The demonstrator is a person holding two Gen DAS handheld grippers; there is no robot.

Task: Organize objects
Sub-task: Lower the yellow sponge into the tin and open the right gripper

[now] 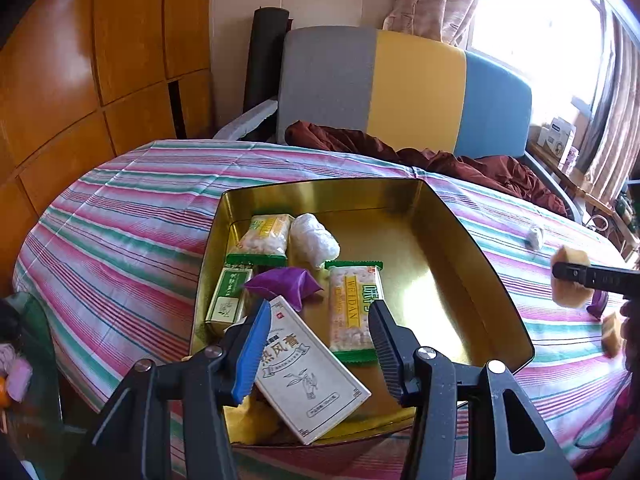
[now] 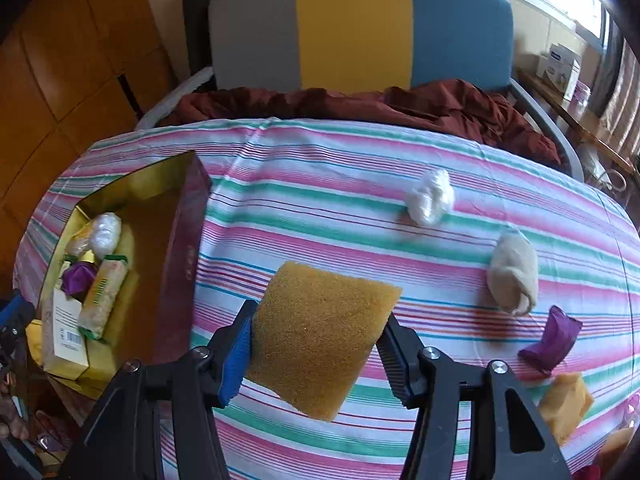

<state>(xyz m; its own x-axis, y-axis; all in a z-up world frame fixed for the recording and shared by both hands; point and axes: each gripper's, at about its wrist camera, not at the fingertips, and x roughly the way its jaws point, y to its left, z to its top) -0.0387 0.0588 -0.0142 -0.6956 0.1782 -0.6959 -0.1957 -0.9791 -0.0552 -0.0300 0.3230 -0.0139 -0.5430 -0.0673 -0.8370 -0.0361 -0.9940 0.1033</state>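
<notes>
The left gripper [image 1: 316, 344] hangs open and empty over the gold tin [image 1: 460, 216] of packets on the left; to its right, the right gripper [image 2: 316, 344] clamps a yellow sponge [image 2: 320, 336] above the striped cloth [image 2: 320, 208]

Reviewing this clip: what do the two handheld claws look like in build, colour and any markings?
The left claw and right claw look alike: black angular linkage arms joined by silver round pivot pins. Each has one bright blue ribbed pad and one black ribbed pad. No cables, lettering or sleeves show.
</notes>
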